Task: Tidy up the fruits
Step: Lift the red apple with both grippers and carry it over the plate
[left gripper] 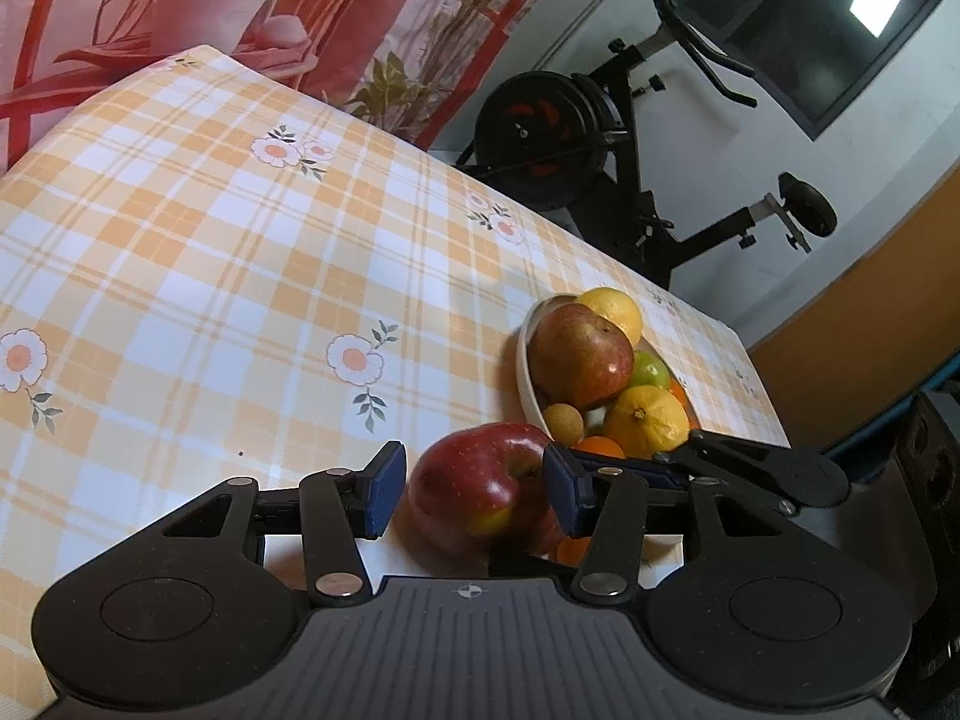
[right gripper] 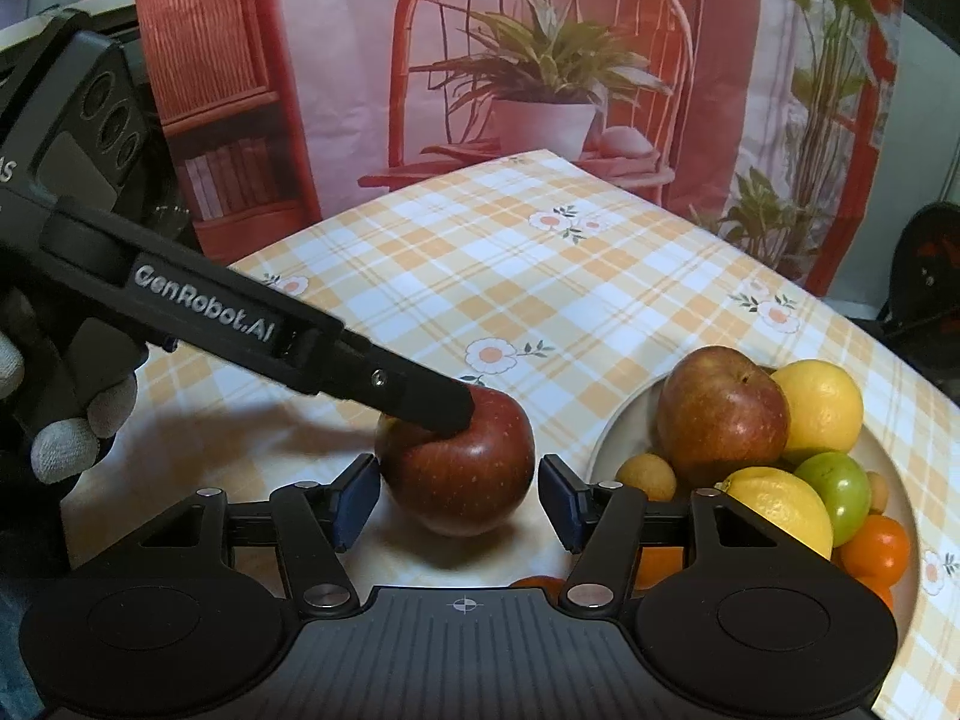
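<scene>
A red apple (left gripper: 480, 492) (right gripper: 456, 468) sits on the checked tablecloth, just left of a white bowl (left gripper: 525, 360) (right gripper: 624, 420) piled with fruit. My left gripper (left gripper: 474, 489) is shut on the apple, both blue pads against its sides. In the right wrist view one of its black fingers (right gripper: 420, 402) presses on the apple's top. My right gripper (right gripper: 459, 501) is open and straddles the same apple, with a thin gap at its right pad. The bowl holds another apple (right gripper: 720, 408), two lemons, a green fruit, oranges and small brown fruits.
A gloved hand (right gripper: 66, 444) holds the left gripper at the left. An orange (left gripper: 573, 549) lies partly hidden under the grippers. An exercise bike (left gripper: 558, 132) stands beyond the table's far edge. A printed backdrop (right gripper: 540, 90) hangs behind the table.
</scene>
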A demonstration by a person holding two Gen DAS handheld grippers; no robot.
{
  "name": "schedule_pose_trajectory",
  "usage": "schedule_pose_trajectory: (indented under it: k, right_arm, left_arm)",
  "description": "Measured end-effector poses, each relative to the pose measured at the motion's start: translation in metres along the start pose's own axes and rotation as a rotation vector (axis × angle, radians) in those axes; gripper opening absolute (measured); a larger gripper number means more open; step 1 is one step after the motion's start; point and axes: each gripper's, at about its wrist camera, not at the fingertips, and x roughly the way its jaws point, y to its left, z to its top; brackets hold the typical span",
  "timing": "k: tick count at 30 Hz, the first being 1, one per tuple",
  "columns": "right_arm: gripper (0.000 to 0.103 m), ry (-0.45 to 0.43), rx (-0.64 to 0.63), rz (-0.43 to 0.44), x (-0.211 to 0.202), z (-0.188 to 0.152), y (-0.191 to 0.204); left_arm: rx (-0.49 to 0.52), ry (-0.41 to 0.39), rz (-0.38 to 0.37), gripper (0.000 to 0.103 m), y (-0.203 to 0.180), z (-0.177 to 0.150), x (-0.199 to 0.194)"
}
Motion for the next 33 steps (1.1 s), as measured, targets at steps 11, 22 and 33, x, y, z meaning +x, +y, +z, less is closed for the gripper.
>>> schedule_pose_trajectory:
  k: [11, 22, 33]
  right_arm:
    - [0.055, -0.017, -0.028, -0.036, 0.006, -0.004, 0.009]
    - [0.055, -0.149, 0.056, -0.054, -0.029, -0.031, 0.004]
    - [0.055, -0.252, 0.141, -0.102, -0.078, -0.061, -0.024]
  left_arm:
    - [-0.020, -0.005, -0.012, 0.053, 0.002, -0.001, 0.002]
    - [0.074, -0.006, -0.011, 0.052, -0.036, -0.004, -0.004]
    - [0.167, 0.011, -0.036, 0.052, -0.096, -0.006, 0.006]
